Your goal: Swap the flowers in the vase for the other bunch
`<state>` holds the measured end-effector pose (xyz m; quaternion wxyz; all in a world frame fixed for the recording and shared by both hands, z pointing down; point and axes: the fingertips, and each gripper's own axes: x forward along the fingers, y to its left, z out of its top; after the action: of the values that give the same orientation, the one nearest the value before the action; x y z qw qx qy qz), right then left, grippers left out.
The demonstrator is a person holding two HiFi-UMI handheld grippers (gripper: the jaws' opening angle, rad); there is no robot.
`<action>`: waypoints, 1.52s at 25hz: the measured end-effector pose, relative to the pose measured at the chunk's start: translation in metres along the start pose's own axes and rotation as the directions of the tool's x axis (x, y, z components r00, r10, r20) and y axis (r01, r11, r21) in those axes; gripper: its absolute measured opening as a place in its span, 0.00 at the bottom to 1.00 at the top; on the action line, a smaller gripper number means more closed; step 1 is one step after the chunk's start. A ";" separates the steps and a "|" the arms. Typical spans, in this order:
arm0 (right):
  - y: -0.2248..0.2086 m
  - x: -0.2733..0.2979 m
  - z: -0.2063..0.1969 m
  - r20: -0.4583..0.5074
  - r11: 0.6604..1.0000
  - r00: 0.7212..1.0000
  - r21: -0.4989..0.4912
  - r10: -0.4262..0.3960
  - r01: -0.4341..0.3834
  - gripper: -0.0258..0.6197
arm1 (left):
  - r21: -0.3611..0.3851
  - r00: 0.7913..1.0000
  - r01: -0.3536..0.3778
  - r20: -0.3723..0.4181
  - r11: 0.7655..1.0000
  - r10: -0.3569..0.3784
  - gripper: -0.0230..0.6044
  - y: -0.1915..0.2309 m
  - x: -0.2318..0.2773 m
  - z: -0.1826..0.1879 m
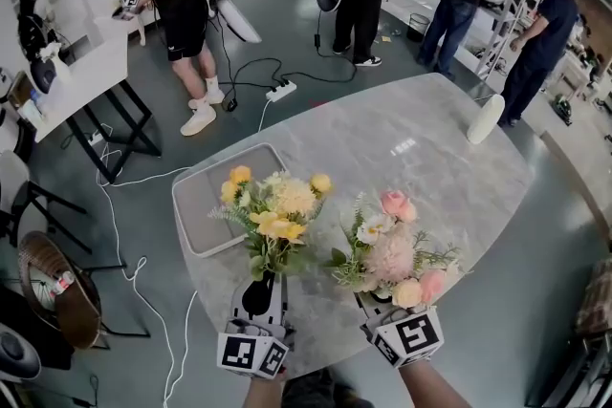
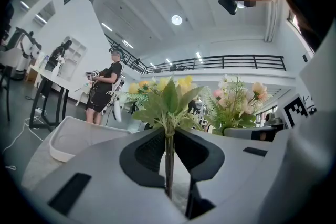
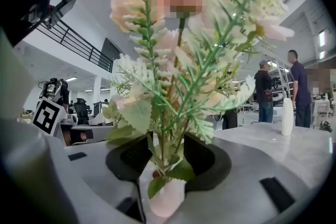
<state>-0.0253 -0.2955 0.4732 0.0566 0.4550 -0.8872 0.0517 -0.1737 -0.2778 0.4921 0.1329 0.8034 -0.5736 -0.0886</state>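
A yellow bunch (image 1: 275,210) stands upright in my left gripper (image 1: 263,289), near the front edge of the marble table (image 1: 440,177). In the left gripper view the pads of my left gripper (image 2: 169,150) pinch its thin green stem (image 2: 169,165). The pink bunch (image 1: 392,253) rises from my right gripper (image 1: 375,301) beside it. In the right gripper view my right gripper (image 3: 168,157) has its jaws apart, and the pink bunch's stems (image 3: 167,144) pass between them without the pads pressing. Below the stems shows a rounded pink thing (image 3: 164,202); I cannot tell what it is. A white vase (image 1: 485,119) stands empty at the table's far right.
A grey tray (image 1: 196,205) lies on the table's left end, behind the yellow bunch. Several people stand on the floor beyond the table. A power strip (image 1: 280,91) with cables lies on the floor, and a white desk (image 1: 86,81) and chairs stand at the left.
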 end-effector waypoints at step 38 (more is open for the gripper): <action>0.011 -0.041 -0.014 -0.062 0.999 0.998 0.045 -0.012 0.015 0.37 | -0.022 0.999 -0.036 0.030 0.999 0.036 0.14 0.001 -0.030 0.008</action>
<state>-0.0092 -0.2541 0.4802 0.0740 0.4603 -0.8806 0.0853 -0.1870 -0.2508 0.4841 0.1345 0.7900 -0.5890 -0.1046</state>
